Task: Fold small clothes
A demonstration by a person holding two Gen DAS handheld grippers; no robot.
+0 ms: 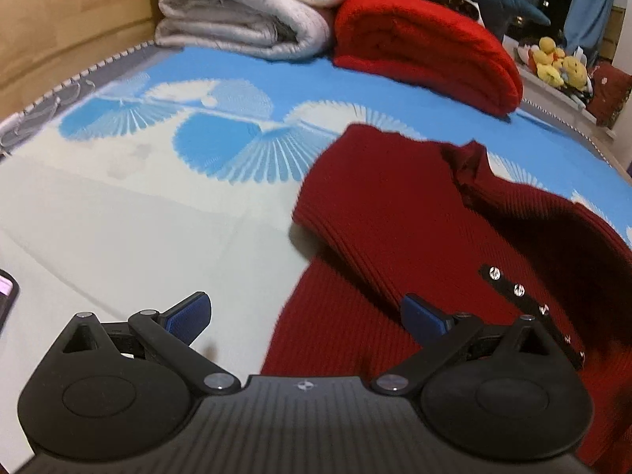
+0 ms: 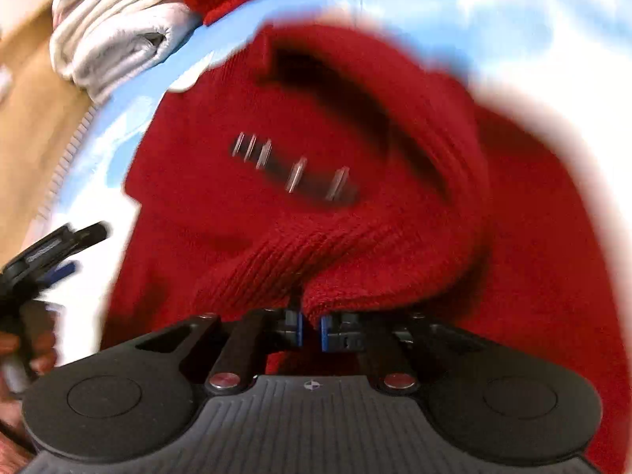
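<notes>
Right gripper (image 2: 312, 330): fingers clamped on sweater (image 2: 316, 237) edge. Left gripper (image 1: 306, 316): fingers apart, empty. I'd carry the fold over evenly.

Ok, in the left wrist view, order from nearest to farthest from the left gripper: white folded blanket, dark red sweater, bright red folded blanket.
1. dark red sweater, just ahead of the left gripper, right side.
2. bright red folded blanket, far right.
3. white folded blanket, far left; nearly level with 2.
</notes>
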